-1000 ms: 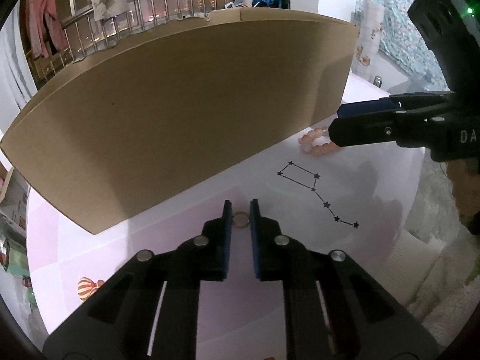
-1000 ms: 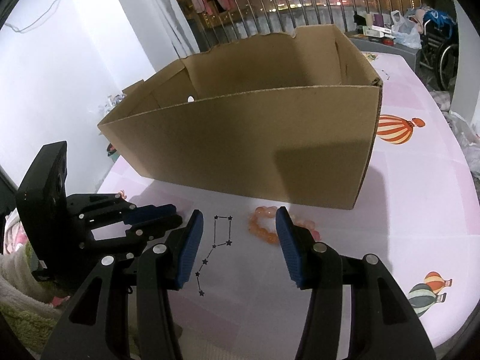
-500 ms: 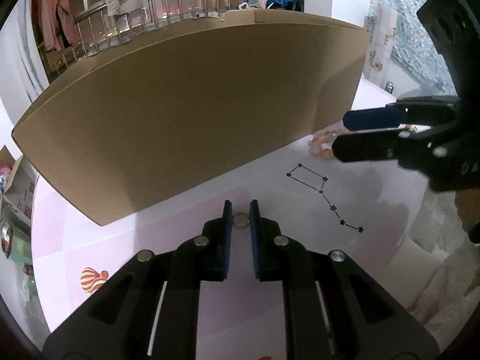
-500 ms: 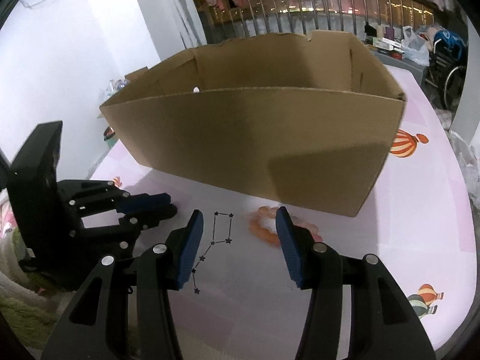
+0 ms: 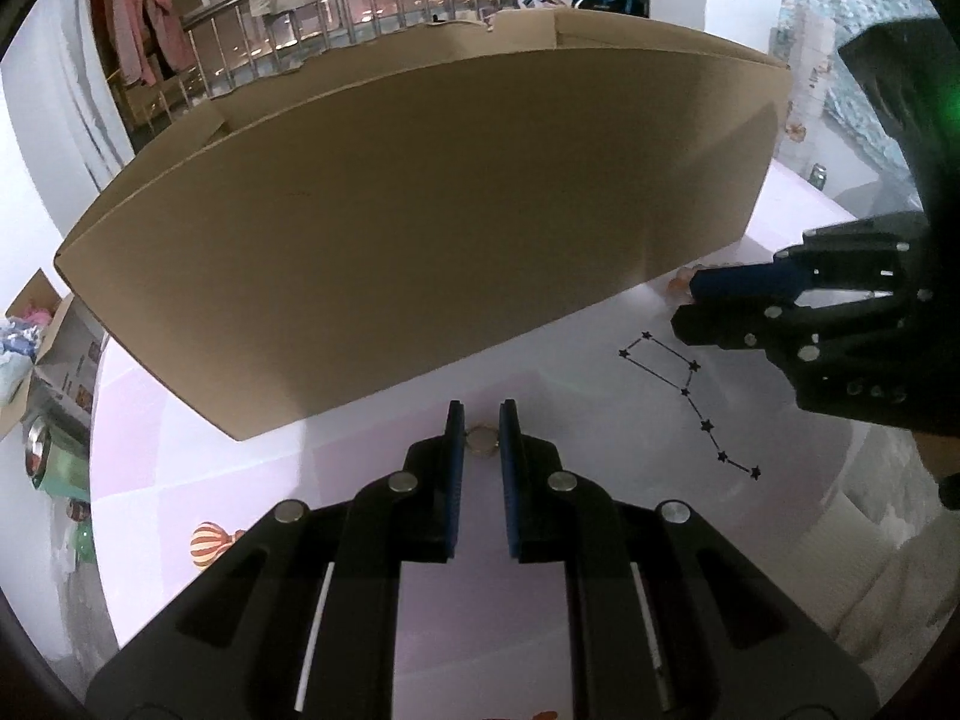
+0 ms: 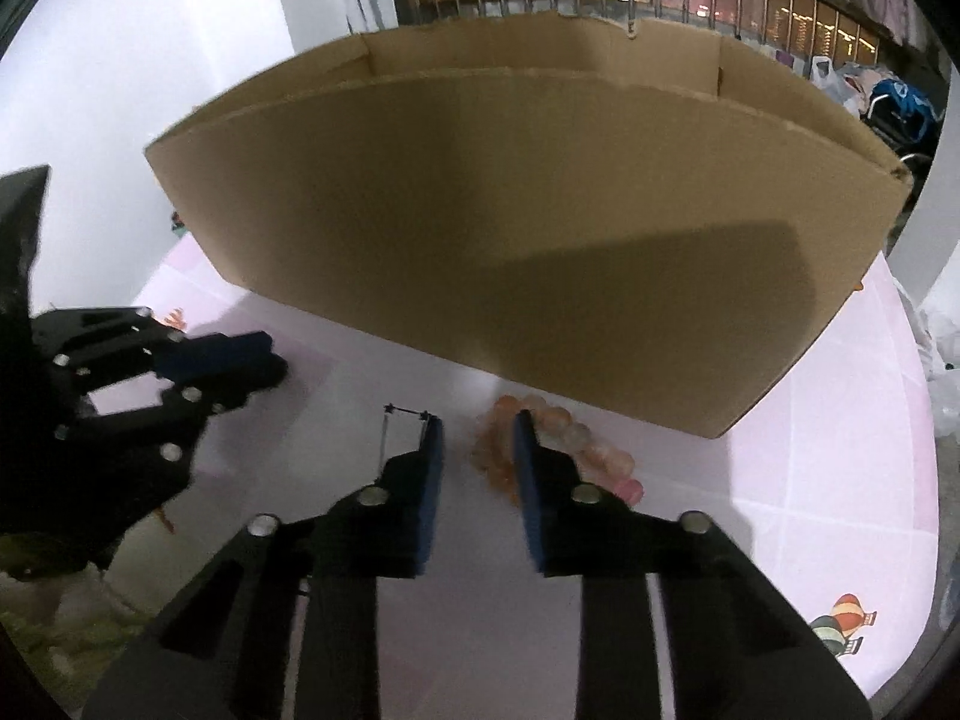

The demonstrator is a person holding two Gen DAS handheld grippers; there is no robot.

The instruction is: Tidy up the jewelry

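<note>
Jewelry lies on the pale pink table [image 5: 420, 618] in two places. A small gold ring [image 5: 482, 439] sits between the blue pads of my left gripper [image 5: 482, 435]; those jaws are nearly together with the ring pinched in the narrow gap at their tips, close in front of the near wall of the cardboard box [image 5: 420, 228]. A bracelet of peach and pink beads [image 6: 591, 450] lies on the table just in front of the same box, toward its right corner as my right camera sees it. My right gripper [image 6: 477, 444] has its jaws apart, and they stand over the left end of the bracelet: some beads show between the two blue pads [image 6: 523, 462], the rest trail off to the right of the right pad. I cannot tell whether the pads touch the beads. Beside the left pad a printed star constellation [image 5: 690, 402] marks the tabletop, between my two grippers. The box stands open-topped and upright.
</note>
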